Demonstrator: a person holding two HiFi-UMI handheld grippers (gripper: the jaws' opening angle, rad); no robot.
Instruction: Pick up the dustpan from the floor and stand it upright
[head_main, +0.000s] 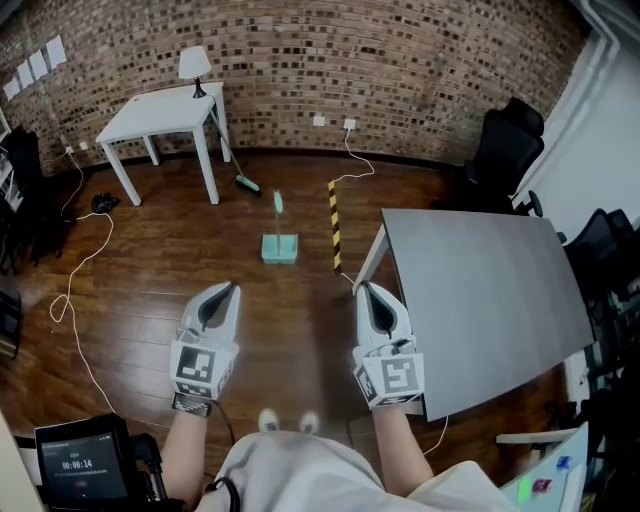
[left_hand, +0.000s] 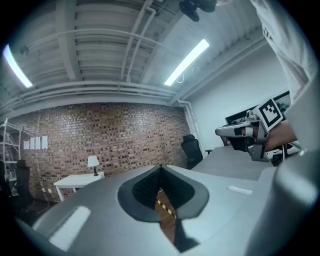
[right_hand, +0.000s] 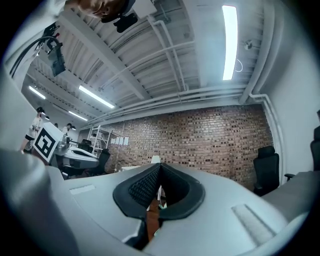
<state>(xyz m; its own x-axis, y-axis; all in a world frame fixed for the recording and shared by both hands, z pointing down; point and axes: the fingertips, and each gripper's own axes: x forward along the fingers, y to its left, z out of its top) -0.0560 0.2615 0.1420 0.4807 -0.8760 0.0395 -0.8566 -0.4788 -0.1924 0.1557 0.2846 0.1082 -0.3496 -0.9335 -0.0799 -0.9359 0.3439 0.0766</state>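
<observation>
A teal dustpan (head_main: 280, 246) rests on the wooden floor ahead of me, its handle (head_main: 278, 203) pointing toward the brick wall. My left gripper (head_main: 230, 287) is held level well short of it, jaws shut with nothing between them. My right gripper (head_main: 362, 287) is level beside it, also shut and empty. In the left gripper view the closed left gripper (left_hand: 160, 169) frames a sliver of floor; the right gripper (left_hand: 245, 131) shows at the right. In the right gripper view the shut right gripper (right_hand: 159, 167) hides all but a teal speck of the dustpan (right_hand: 158, 204).
A grey table (head_main: 490, 300) stands close on my right. A white table (head_main: 160, 115) with a lamp (head_main: 195, 68) is at the back left, a broom (head_main: 240, 175) leaning by it. A yellow-black strip (head_main: 335, 225) and cables (head_main: 75, 290) lie on the floor. Black chairs (head_main: 510, 145) stand at the right.
</observation>
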